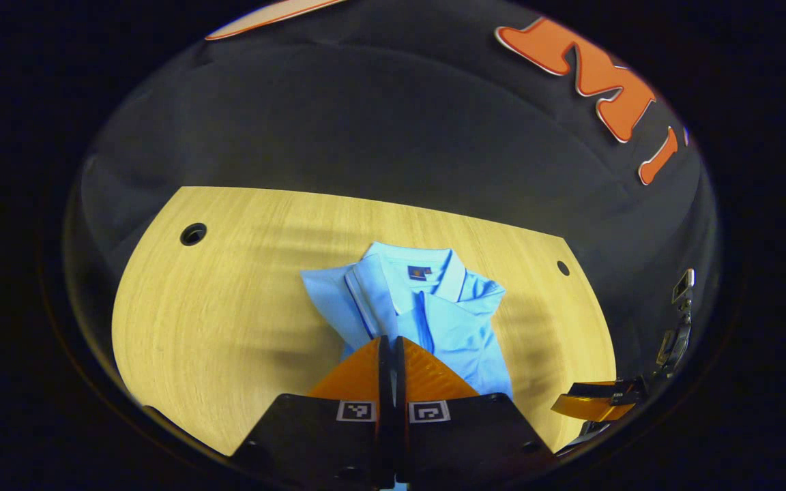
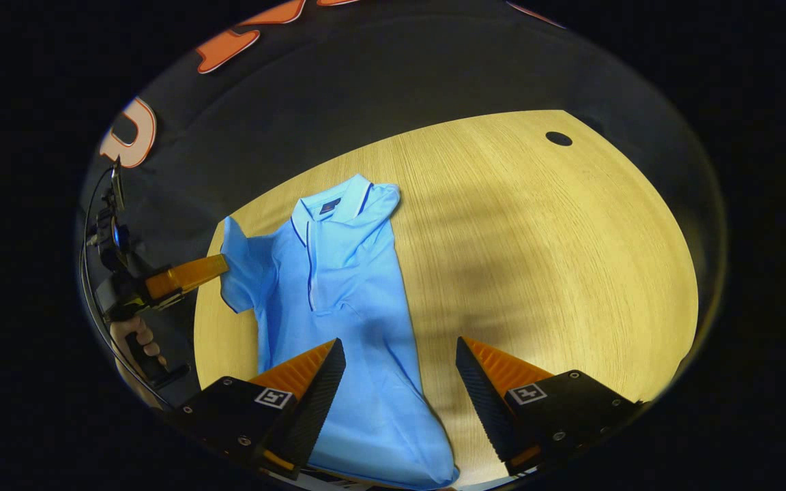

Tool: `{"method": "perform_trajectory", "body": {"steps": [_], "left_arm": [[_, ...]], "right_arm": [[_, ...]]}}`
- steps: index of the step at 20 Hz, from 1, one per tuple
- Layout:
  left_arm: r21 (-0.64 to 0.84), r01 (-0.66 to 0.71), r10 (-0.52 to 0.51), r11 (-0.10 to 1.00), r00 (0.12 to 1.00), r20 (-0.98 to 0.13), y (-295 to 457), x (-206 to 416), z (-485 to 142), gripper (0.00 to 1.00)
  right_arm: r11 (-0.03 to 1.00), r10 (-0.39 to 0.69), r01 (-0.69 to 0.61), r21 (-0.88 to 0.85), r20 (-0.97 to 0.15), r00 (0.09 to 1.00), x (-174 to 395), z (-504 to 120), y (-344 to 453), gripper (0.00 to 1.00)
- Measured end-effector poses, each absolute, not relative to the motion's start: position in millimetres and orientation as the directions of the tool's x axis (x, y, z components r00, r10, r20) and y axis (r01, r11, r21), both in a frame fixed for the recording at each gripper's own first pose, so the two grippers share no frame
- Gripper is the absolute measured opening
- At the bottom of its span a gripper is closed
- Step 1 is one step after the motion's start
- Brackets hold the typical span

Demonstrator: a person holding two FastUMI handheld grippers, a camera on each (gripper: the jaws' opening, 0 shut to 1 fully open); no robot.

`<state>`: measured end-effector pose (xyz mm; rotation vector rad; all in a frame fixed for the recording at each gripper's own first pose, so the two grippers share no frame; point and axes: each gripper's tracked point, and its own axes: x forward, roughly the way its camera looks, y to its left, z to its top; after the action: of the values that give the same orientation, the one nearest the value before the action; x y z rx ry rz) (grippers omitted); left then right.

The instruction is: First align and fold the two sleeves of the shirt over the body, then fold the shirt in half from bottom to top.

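A light blue short-sleeved polo shirt (image 2: 338, 286) with dark piping on collar and placket lies front-up on a pale wood-grain bench (image 2: 543, 245). In the right gripper view it runs from the collar at upper centre down to the hem at the bottom edge of the frame, between that gripper's fingers. One sleeve is folded in over the chest near the collar, so that side of the shirt forms a fairly straight edge toward the open bench. The other sleeve spreads out at centre left, reaching the bench's near edge.

The right gripper (image 2: 400, 382) hangs above the lower body of the shirt with its fingers spread wide and nothing between them. The left gripper (image 2: 219, 267), held by a hand (image 2: 137, 341) at the left of this view, has its tip at the outer edge of the spread sleeve; whether cloth is pinched there I cannot tell. In the left gripper view its own fingers (image 1: 391, 368) are pressed together at lower centre, over the shirt (image 1: 427, 307).

To the right of the shirt in the right gripper view the bench is broad and bare, with a round dark hole (image 2: 558, 138) at upper right.
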<state>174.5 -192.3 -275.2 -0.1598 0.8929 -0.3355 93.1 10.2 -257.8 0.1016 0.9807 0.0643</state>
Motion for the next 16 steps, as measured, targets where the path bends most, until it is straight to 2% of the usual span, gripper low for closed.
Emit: {"method": "perform_trajectory", "body": {"steps": [6, 12, 16], "left_arm": [[-0.286, 0.292, -0.403, 0.913, 0.530, -0.746, -262, 167, -281, 0.04], [-0.238, 0.336, -0.382, 0.911, 0.477, -0.791, -299, 153, -304, 0.04], [-0.239, 0.372, -0.404, 0.897, 0.472, -0.783, -317, 145, -305, 0.10]], "right_arm": [[0.993, 0.089, 0.018, 0.119, -0.831, 0.548, 83, -261, -21, 0.99], [0.992, 0.086, 0.032, 0.124, -0.831, 0.550, 76, -265, -35, 0.98], [0.990, 0.083, 0.047, 0.130, -0.833, 0.547, 69, -266, -42, 0.98]]}}
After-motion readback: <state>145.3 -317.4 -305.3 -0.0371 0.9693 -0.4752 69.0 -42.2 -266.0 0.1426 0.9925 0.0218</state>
